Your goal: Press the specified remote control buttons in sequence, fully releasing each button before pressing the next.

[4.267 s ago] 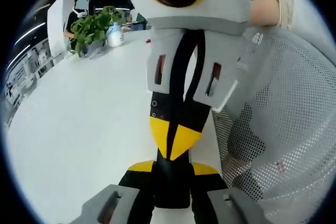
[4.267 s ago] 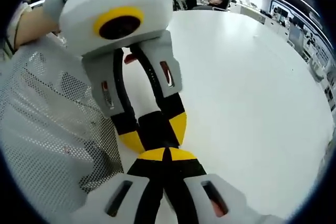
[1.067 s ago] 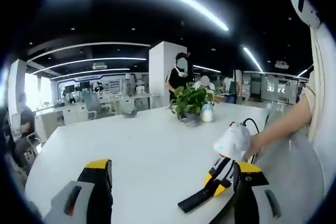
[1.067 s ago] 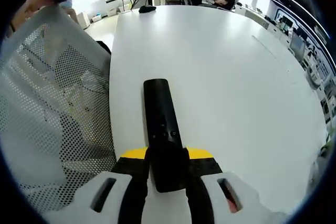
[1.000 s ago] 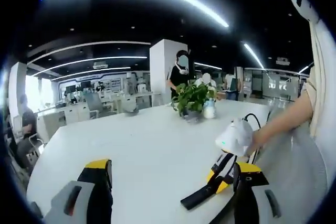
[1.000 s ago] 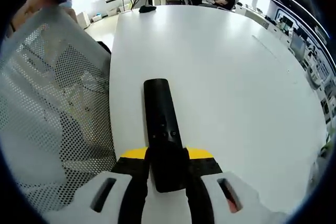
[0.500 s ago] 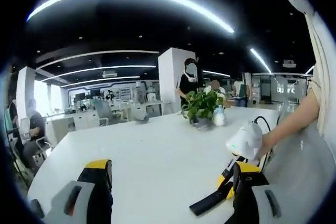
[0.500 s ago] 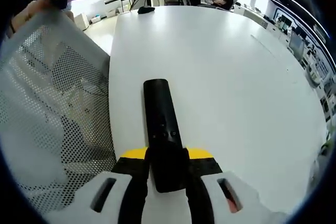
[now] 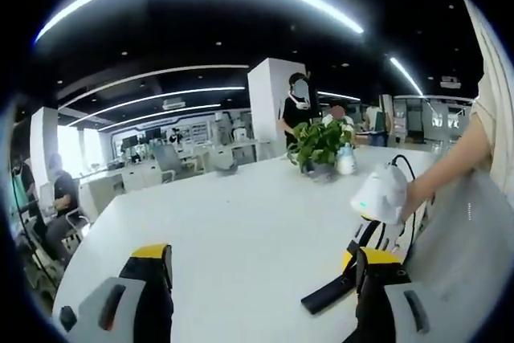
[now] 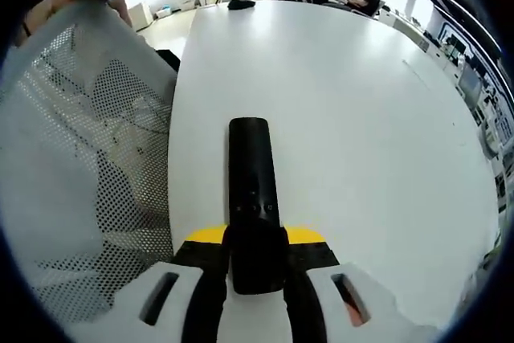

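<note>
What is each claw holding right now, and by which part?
The right claw grips the black remote control by its near end, sides pinched. The left claw is open and holds nothing.

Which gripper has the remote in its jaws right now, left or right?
The right gripper: its jaws are shut on the black remote, which sticks out over the white table. The left gripper is open, with nothing between its jaws.
</note>
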Tool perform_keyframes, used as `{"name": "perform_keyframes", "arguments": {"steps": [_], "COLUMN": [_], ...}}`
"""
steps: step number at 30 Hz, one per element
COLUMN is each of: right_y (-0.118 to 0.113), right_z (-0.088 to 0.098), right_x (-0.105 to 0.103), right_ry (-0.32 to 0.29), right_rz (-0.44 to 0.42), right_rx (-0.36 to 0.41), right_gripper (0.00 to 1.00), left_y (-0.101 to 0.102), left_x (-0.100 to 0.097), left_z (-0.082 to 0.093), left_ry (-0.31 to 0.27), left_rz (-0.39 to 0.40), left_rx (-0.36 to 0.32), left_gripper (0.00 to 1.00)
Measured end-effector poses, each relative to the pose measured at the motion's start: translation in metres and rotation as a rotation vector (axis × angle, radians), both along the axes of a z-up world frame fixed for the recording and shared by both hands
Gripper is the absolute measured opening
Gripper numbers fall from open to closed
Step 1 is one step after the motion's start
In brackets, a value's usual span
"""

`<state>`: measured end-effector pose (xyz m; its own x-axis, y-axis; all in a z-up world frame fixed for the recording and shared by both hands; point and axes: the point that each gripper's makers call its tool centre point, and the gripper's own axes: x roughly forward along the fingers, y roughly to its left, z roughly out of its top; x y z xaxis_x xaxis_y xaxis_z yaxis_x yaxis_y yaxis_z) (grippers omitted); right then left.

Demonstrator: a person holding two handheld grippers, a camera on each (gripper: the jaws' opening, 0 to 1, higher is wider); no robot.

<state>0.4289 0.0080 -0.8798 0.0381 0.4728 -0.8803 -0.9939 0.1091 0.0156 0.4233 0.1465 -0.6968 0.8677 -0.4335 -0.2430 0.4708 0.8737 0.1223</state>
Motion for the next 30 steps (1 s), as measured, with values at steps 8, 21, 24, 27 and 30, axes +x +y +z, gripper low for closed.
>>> {"name": "perform_keyframes", "arguments": {"steps": [8,21,24,27,30], "right_y": [-0.001,-0.001,-0.001,-0.002,-0.003], "right_z": [0.000,-0.001,-0.001,-0.001,-0.001], "right_x": [0.019,0.053,0.062,0.070,0.077], "right_ry": [0.011,0.019,0.016,0.013,0.009], "right_rz": [0.014,0.034,0.039,0.050,0.052], "right_rx": [-0.009,-0.014,-0.019,-0.027,-0.035], "right_gripper": [0.24,0.24,0.24,0.24,0.24], "left_y": [0.004,0.009,0.010,0.011,0.011], "left_x": [0.000,0.001,0.002,0.002,0.002], "left_z": [-0.007,-0.010,-0.012,-0.012,-0.014], "left_ry": [0.039,0.033,0.040,0.043,0.049], "left_rz": [0.014,0.019,0.022,0.024,0.024], "left_rx": [0.022,0.047,0.050,0.045,0.054], "left_gripper": [0.98,0.98,0.97,0.97,0.97]}}
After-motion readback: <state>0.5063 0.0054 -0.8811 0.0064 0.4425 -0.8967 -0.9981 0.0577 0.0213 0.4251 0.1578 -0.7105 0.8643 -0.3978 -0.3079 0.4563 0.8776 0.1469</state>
